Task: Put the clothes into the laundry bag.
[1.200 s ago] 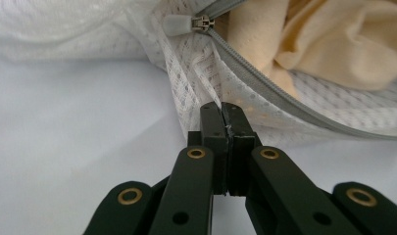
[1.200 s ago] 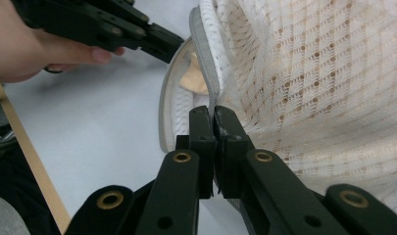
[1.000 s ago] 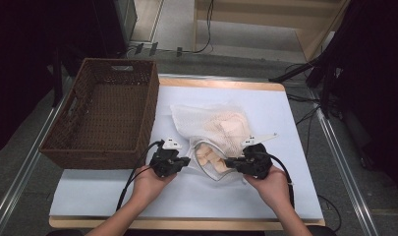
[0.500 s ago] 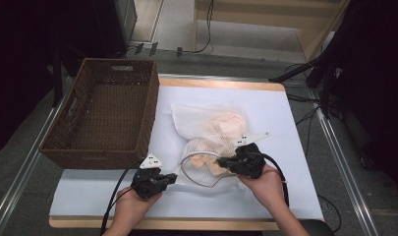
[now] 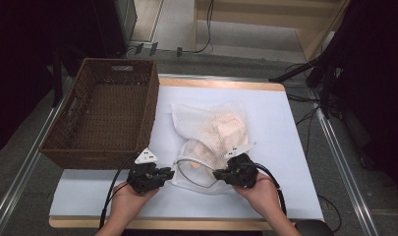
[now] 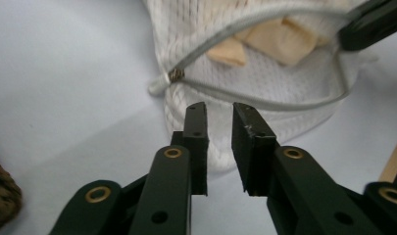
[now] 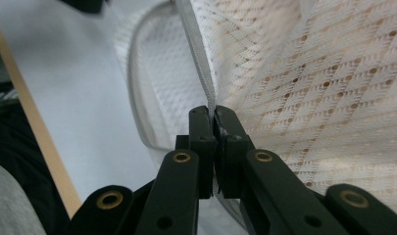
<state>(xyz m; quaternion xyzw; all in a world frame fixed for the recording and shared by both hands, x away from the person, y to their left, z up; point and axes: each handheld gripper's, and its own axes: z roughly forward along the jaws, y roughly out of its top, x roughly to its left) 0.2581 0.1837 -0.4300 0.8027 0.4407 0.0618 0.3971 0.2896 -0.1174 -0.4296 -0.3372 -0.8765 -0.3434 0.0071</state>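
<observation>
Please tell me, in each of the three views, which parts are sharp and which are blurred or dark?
High view: the table is evenly lit, the room around it dark. Left gripper view: the left gripper is sharp, the mesh bag behind it soft, its top washed out. Right gripper view: the right gripper, clamped on the bag's zipper edge, is crisp; the lower left corner is dark and blurred.
</observation>
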